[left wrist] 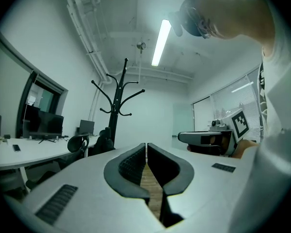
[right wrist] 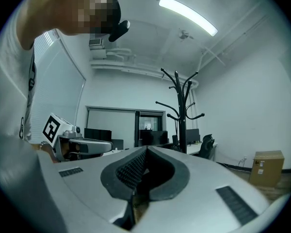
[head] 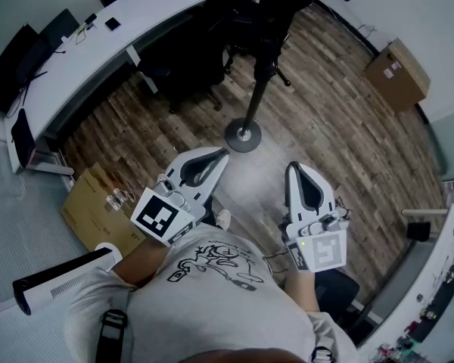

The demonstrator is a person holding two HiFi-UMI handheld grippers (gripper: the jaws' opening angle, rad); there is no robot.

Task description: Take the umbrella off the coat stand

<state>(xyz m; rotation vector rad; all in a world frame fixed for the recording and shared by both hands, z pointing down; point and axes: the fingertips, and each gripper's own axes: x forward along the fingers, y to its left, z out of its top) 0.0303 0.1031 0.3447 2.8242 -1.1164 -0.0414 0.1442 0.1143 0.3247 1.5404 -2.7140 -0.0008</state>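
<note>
The black coat stand [head: 259, 74] rises from a round base [head: 244, 137] on the wooden floor ahead of me. Its curved hooks look bare in the left gripper view [left wrist: 117, 98] and in the right gripper view [right wrist: 181, 103]; I see no umbrella on it. My left gripper [head: 221, 154] and right gripper [head: 293, 166] are held side by side in front of the person's chest, short of the base. Both have their jaws pressed together with nothing between them [left wrist: 146, 144] [right wrist: 146, 149]. Each gripper shows at the side of the other's view.
A long white desk [head: 98, 44] curves along the back left, with dark office chairs [head: 189, 59] beside the stand. Cardboard boxes sit at the far right [head: 399, 72] and near left [head: 98, 203]. Another cluttered desk [head: 439, 286] stands at the right.
</note>
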